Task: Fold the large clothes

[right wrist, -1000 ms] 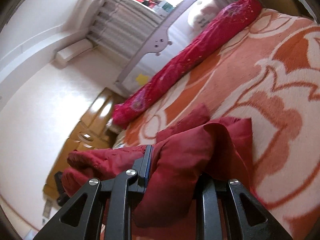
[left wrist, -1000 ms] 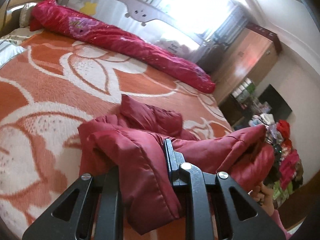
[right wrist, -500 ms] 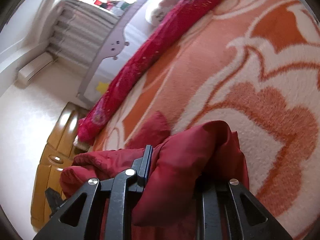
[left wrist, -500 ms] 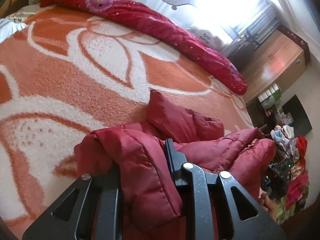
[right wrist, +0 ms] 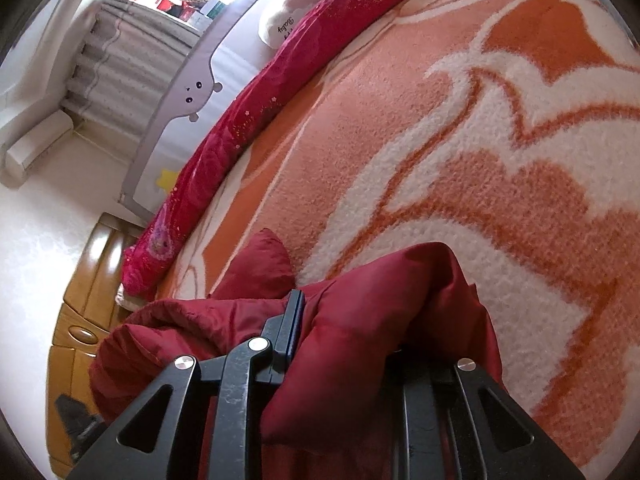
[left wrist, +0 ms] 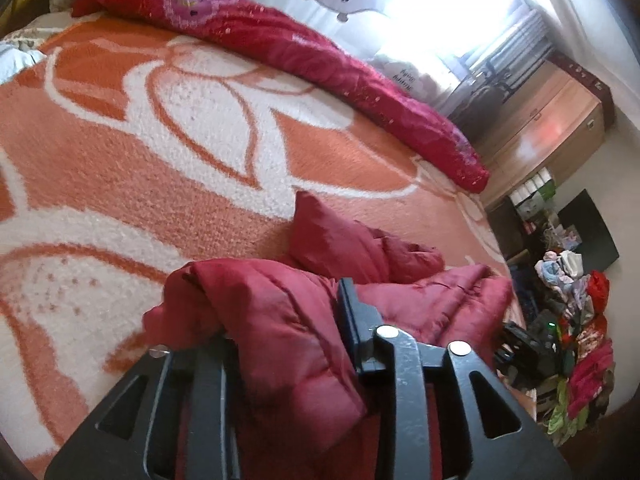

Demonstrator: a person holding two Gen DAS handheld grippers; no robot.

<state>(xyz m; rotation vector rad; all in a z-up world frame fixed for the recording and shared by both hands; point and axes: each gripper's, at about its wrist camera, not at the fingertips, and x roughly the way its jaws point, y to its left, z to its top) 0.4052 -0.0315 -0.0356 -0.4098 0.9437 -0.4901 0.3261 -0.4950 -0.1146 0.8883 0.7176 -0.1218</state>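
Left gripper (left wrist: 280,320), seen along its own fingers: jaws clamped on a thick padded fold of the dark red quilted jacket (left wrist: 280,344), with fabric bulging out between and over the left finger. Right gripper (right wrist: 348,328), likewise: jaws gripping a second bunched fold of the same jacket (right wrist: 360,340), which drapes over and hides the right finger. Between the two grips, a rumpled span of the jacket, apparently lifted clear of the bed just ahead of the grippers, though contact beneath the bunch not discernible. Beyond it, one pointed corner of the garment (left wrist: 320,236) resting on the bed's orange-and-white floral blanket (left wrist: 160,152). Along the far edge of the bed, a long rolled crimson quilt (left wrist: 320,56) lying lengthwise against a grey bed rail (right wrist: 188,92) bearing a cartoon face. Behind the rail, a bright window with grey curtains (right wrist: 120,48). Right of the bed in the left wrist view, a wooden cabinet (left wrist: 552,128) and a heap of mixed clothes (left wrist: 580,340) near the bed's lower corner.
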